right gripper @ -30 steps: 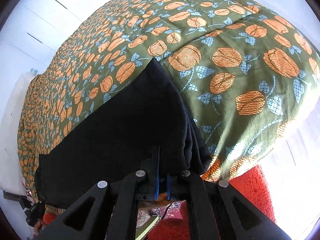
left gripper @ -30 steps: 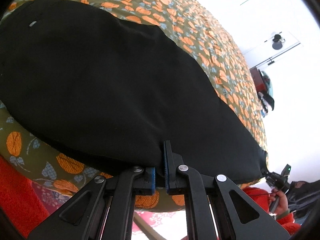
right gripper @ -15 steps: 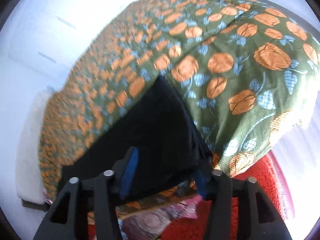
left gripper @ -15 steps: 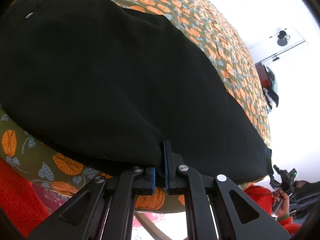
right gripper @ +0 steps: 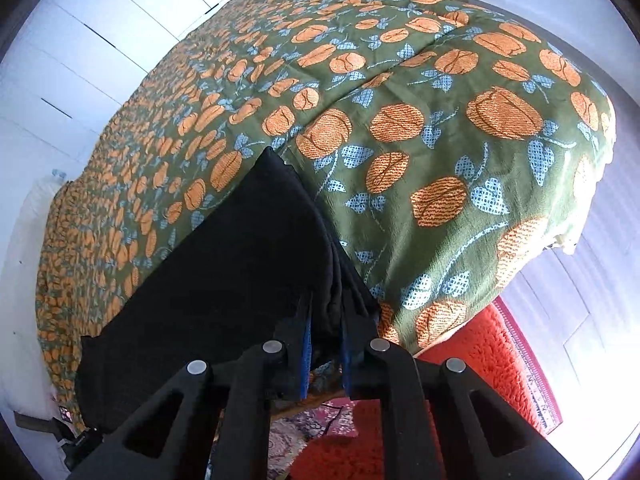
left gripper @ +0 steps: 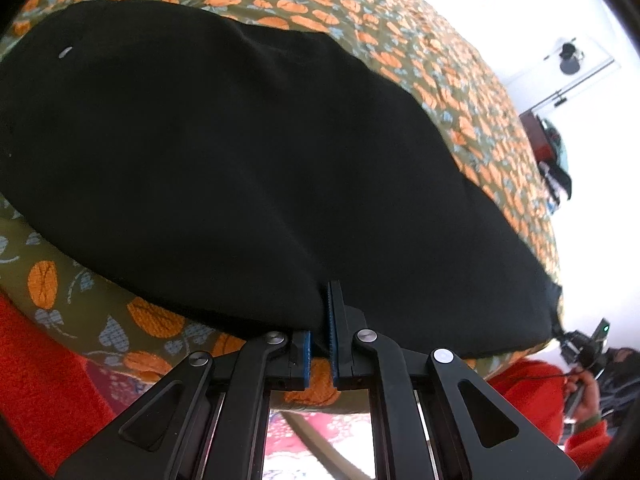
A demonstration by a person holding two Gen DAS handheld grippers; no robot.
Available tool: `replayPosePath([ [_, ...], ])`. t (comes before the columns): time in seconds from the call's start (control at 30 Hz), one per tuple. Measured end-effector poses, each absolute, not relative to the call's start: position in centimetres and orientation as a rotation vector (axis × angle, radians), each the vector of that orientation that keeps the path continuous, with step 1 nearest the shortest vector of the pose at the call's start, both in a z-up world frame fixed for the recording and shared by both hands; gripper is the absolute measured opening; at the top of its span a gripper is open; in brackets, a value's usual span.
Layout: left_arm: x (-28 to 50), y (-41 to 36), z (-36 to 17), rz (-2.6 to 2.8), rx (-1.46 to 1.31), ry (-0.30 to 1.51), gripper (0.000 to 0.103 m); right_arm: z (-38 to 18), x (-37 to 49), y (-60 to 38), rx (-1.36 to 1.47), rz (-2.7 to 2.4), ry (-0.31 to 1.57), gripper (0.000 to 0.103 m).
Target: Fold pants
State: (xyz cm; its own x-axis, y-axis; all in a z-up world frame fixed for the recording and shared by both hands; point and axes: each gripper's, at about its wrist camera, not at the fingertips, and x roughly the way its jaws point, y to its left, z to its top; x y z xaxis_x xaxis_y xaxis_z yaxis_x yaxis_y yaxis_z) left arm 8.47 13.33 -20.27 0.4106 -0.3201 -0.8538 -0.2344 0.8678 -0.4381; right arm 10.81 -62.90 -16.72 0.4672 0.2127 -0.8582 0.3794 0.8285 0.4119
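Black pants (left gripper: pixel 240 152) lie stretched out on a bed covered by a green blanket with orange flowers (left gripper: pixel 460 92). My left gripper (left gripper: pixel 322 320) is shut on the pants' near long edge, and the cloth drapes over its left finger. In the right wrist view the pants (right gripper: pixel 240 272) run away to the lower left. Their layered end sits between the blue pads of my right gripper (right gripper: pixel 325 320). Its jaws are closing and the pads squeeze the bunched cloth. The blanket (right gripper: pixel 440 140) fills the space beyond.
A red shaggy rug (right gripper: pixel 480 380) lies on the floor below the bed's near edge, also seen as the rug (left gripper: pixel 40 380). White cupboard doors (right gripper: pixel 80 40) stand behind the bed. A person's hand (left gripper: pixel 588 392) and red sleeve show at the pants' far end.
My right gripper opened wide around the pants' end and has closed on it again. The left gripper stayed shut on the near edge and barely shifted.
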Motion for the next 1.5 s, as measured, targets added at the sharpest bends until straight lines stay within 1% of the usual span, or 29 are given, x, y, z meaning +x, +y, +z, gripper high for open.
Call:
replayPosePath([
  [0.27,8.3,13.5,-20.1,-0.017,-0.512,1.199,0.003,-16.9,10.9,-62.3,0.599,-0.102,1.107,0.012],
  [0.37,8.6,13.5,-21.0,0.002,-0.502,1.232,0.003,-16.9,11.1,-62.2,0.591,-0.092,1.116,0.012],
  [0.43,8.9,13.3,-21.6,0.008,-0.485,1.256,0.003,-17.0,11.3,-62.1,0.586,-0.093,1.121,0.012],
  [0.47,9.0,13.2,-21.7,0.011,-0.479,1.262,0.005,-17.0,11.3,-62.0,0.583,-0.095,1.124,0.012],
  [0.5,9.1,13.1,-21.6,0.012,-0.469,1.264,0.01,-17.0,11.3,-62.0,0.578,-0.096,1.125,0.012],
  [0.53,9.1,13.0,-21.4,0.014,-0.458,1.263,0.011,-16.9,11.4,-61.9,0.568,-0.097,1.124,0.012],
  [0.57,9.0,13.0,-21.1,0.017,-0.456,1.268,0.018,-16.7,11.3,-61.7,0.553,-0.097,1.12,0.014],
  [0.6,9.0,12.8,-20.8,0.019,-0.456,1.278,0.029,-16.5,11.3,-61.5,0.539,-0.092,1.108,0.016],
  [0.63,8.9,12.8,-20.3,0.025,-0.455,1.291,0.037,-16.0,11.1,-61.3,0.526,-0.087,1.087,0.02],
  [0.67,8.7,12.9,-19.8,0.044,-0.443,1.299,0.052,-15.5,10.9,-61.1,0.517,-0.085,1.06,0.038],
  [0.7,8.0,13.2,-18.7,0.073,-0.425,1.289,0.057,-14.6,10.3,-61.0,0.5,-0.099,1.012,0.058],
  [0.73,7.5,13.4,-17.9,0.087,-0.416,1.275,0.057,-13.7,9.8,-60.9,0.483,-0.123,0.964,0.062],
  [0.83,5.6,14.9,-14.6,0.144,-0.406,1.166,0.06,-10.9,7.2,-61.3,0.446,-0.244,0.782,0.063],
  [0.87,5.5,15.5,-13.7,0.153,-0.411,1.116,0.062,-10.4,6.5,-61.5,0.449,-0.276,0.735,0.063],
  [0.9,6.0,16.1,-13.0,0.149,-0.416,1.072,0.068,-10.1,6.0,-61.5,0.458,-0.286,0.704,0.063],
  [0.93,7.0,16.7,-12.7,0.132,-0.413,1.048,0.071,-10.0,5.9,-61.5,0.465,-0.281,0.69,0.063],
  [0.97,8.4,16.9,-12.7,0.107,-0.405,1.038,0.071,-9.9,6.1,-61.6,0.47,-0.27,0.685,0.063],
  [1.07,12.6,18.8,-14.3,0.075,-0.365,0.982,0.071,-10.3,7.3,-61.4,0.477,-0.241,0.722,0.063],
  [1.1,14.2,19.3,-15.5,0.097,-0.343,0.994,0.067,-10.5,7.6,-61.1,0.478,-0.238,0.73,0.063],
  [1.13,15.7,20.2,-17.1,0.168,-0.29,1.031,0.061,-10.7,8.1,-61.1,0.485,-0.233,0.744,0.063],
  [1.17,16.6,21.5,-19.0,0.305,-0.229,1.08,0.037,-10.8,8.1,-61.1,0.489,-0.233,0.753,0.063],
  [1.2,16.6,23.6,-20.5,0.403,-0.271,1.093,0.012,-11.0,8.4,-61.1,0.493,-0.237,0.766,0.063],
  [1.27,15.1,26.3,-20.8,0.426,-0.463,1.02,0.005,-11.4,8.4,-60.9,0.494,-0.235,0.778,0.063],
  [1.3,14.4,27.0,-20.7,0.426,-0.531,1.001,0.005,-11.5,8.2,-60.8,0.49,-0.234,0.783,0.063],
  [1.37,13.6,27.0,-20.1,0.426,-0.56,1.0,0.006,-11.5,7.9,-60.7,0.475,-0.235,0.782,0.063],
  [1.43,13.7,25.7,-18.6,0.417,-0.518,0.992,0.03,-11.6,7.8,-61.0,0.483,-0.239,0.783,0.063],
  [1.47,13.7,24.9,-17.6,0.4,-0.492,0.966,0.056,-11.8,7.9,-61.3,0.498,-0.241,0.787,0.063],
  [1.5,13.9,23.6,-16.2,0.345,-0.462,0.911,0.072,-12.0,7.9,-61.6,0.518,-0.24,0.791,0.063],
])
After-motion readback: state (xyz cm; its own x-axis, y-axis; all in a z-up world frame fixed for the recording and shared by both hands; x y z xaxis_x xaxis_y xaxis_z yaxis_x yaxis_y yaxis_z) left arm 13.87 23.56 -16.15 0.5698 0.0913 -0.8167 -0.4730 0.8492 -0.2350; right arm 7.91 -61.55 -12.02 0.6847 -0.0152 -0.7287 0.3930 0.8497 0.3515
